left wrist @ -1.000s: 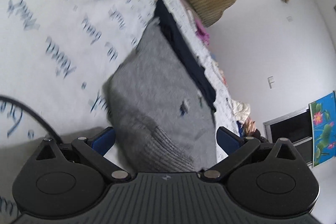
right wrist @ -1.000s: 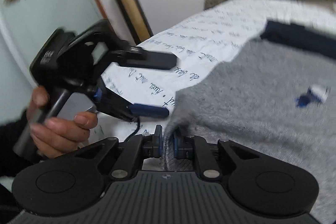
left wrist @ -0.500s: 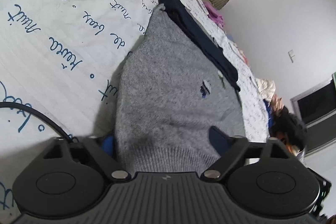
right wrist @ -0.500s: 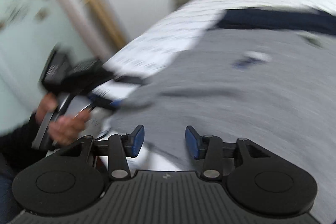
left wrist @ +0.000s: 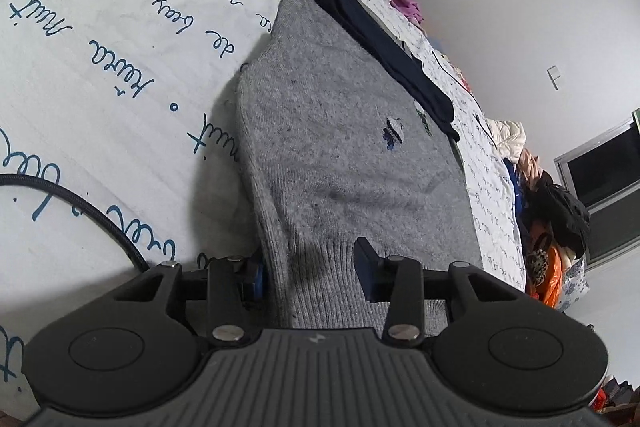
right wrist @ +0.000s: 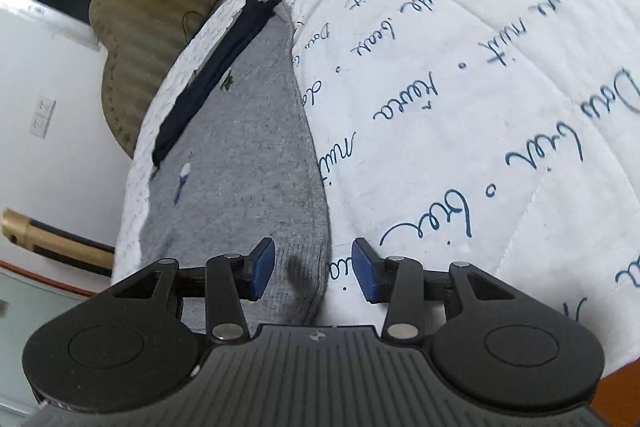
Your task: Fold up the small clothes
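Blue cursive script printed all over the white quilt [left wrist: 100, 75]; "nuit", "de" and "beaux" legible beside the grey knit sweater [left wrist: 340, 147], more script to its right in the right wrist view [right wrist: 460, 107]. Small dark blue embroidered mark on the sweater's chest, unreadable. Sweater [right wrist: 248, 147] lying flat on the bed, ribbed hem nearest both cameras. Dark navy garment [left wrist: 372, 27] along the sweater's far edge, touching it. Pink cloth [left wrist: 404, 1] beyond the navy garment, near an olive ribbed cushion [right wrist: 140, 19]. Black cable [left wrist: 80, 203] on the quilt left of the sweater. Heap of clothes and bags [left wrist: 548, 211] past the sweater's far side, under a dark window. White walls, a wall switch. Left tool [left wrist: 310, 273] apart, fingers straddling the hem, not clamped. Right tool [right wrist: 314, 271] apart too, over the hem's corner.
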A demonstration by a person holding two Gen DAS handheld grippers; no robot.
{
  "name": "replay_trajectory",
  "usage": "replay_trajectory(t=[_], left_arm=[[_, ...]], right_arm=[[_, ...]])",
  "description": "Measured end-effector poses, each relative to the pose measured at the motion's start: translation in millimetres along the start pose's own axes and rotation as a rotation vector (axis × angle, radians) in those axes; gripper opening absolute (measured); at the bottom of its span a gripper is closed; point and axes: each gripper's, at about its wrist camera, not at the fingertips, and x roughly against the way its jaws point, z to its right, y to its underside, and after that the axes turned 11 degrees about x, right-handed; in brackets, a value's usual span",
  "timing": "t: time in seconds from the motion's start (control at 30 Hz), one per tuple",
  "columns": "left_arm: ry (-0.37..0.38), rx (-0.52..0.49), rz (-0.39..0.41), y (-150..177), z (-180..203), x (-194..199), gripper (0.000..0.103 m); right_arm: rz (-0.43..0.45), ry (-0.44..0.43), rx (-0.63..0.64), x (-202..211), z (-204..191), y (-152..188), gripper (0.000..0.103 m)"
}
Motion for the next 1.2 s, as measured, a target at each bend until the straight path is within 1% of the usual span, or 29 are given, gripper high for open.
replay_trajectory(t=[0.07, 0.17, 0.23, 0.3, 0.33, 0.37, 0.4, 0.43, 0.47, 0.5, 0.57, 0.6, 0.67, 0.7, 0.73, 0.8, 0.87, 0.93, 1.0, 1.07, 1.1, 1.2], left_arm=[[-0.004, -0.005, 0.002, 2, 2, 0, 0.040], [-0.020, -0.025, 0.013, 5, 5, -2, 0.040], [-0.025, -0.034, 0.016, 6, 7, -2, 0.040], [-0.021, -0.023, 0.016, 5, 5, -1, 0.040], [-0.023, -0.014, 0.015, 5, 4, -1, 0.035], [-0.024, -0.002, 0.013, 4, 2, 0, 0.032], [-0.021, 0.007, 0.011, 4, 0, 1, 0.032], [-0.020, 0.015, 0.012, 3, -1, 1, 0.029], [-0.028, 0.016, 0.012, 3, -1, 1, 0.013], [-0.038, 0.016, 0.011, 3, -1, 1, 0.007], [-0.034, 0.000, 0.009, 4, 5, 1, 0.005], [-0.020, -0.012, 0.003, 5, 10, 4, 0.005], [0.044, -0.033, -0.007, 6, 24, 16, 0.005], [0.072, -0.045, -0.014, 6, 30, 21, 0.005], [0.083, -0.063, -0.017, 6, 35, 25, 0.005], [0.057, -0.105, -0.027, 7, 37, 25, 0.005], [-0.020, -0.078, -0.056, 8, 23, 12, 0.005], [-0.092, -0.055, -0.074, 10, 6, 0, 0.005], [-0.078, -0.036, -0.066, 11, -1, 0, 0.005], [-0.088, -0.059, -0.050, 13, 3, 5, 0.005], [-0.090, -0.074, -0.050, 14, 5, 6, 0.005], [-0.096, -0.096, -0.060, 13, 10, 5, 0.006]], right_arm=[[-0.021, -0.012, 0.000, -3, -1, 0, 0.053], [-0.071, -0.095, -0.029, -22, -5, 5, 0.052], [-0.088, -0.103, -0.008, -28, -10, 7, 0.050], [-0.080, -0.109, -0.003, -27, -16, 8, 0.032], [-0.076, -0.104, -0.007, -28, -15, 8, 0.014], [-0.079, -0.096, -0.005, -28, -15, 9, 0.010], [-0.078, -0.096, 0.007, -27, -16, 9, 0.010], [-0.074, -0.099, 0.022, -26, -18, 10, 0.010], [-0.068, -0.103, 0.028, -24, -19, 11, 0.010], [-0.060, -0.110, 0.031, -22, -20, 11, 0.009], [-0.037, -0.130, 0.056, -15, -26, 7, 0.009], [-0.026, -0.144, 0.074, -10, -32, 1, 0.009], [0.001, -0.164, 0.125, 13, -42, -11, 0.008], [0.006, -0.148, 0.161, 23, -47, -18, 0.008], [0.008, -0.119, 0.199, 31, -49, -23, 0.008], [-0.007, -0.063, 0.226, 39, -40, -31, 0.008], [-0.040, -0.032, 0.195, 32, -21, -33, 0.008], [-0.081, -0.015, 0.155, 15, -3, -26, 0.008], [-0.115, -0.014, 0.116, -2, 10, -15, 0.009], [-0.099, -0.051, 0.065, -6, 18, -7, 0.019], [-0.093, -0.056, 0.049, -6, 20, -6, 0.020], [-0.075, -0.074, 0.047, 4, 20, -5, 0.036]])
